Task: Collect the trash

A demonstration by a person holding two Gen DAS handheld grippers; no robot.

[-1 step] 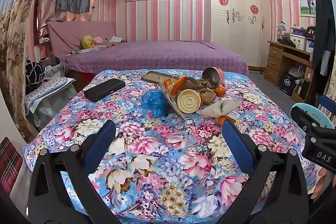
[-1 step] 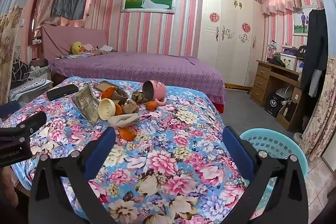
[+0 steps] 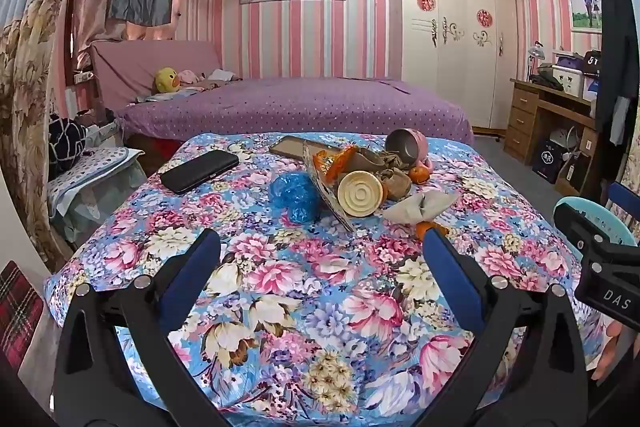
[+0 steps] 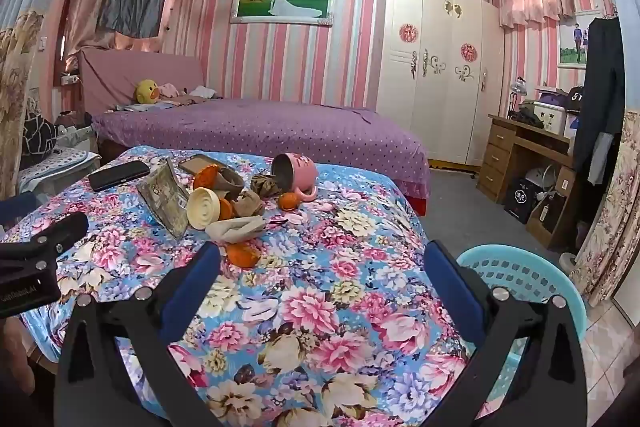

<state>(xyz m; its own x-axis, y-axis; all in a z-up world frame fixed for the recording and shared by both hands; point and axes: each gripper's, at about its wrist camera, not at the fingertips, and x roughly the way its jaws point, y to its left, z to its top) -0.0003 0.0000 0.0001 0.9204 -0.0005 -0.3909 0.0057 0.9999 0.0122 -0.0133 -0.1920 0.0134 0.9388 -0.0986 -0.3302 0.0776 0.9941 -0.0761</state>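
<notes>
While both tongs [image 3: 320,259] [image 4: 320,263] gape empty, crumpled wrappers, peels and a tipped pink mug [image 4: 298,173] lie heaped.

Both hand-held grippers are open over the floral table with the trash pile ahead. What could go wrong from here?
1. The black phone and the tipped pink mug lie close to the scraps; either could be swept into the blue basket by mistake.
2. The small orange by the mug may roll off if nudged.
3. The crumpled tissue and orange peel are soft and flat; the right hand-held gripper may snag the tablecloth.
</notes>
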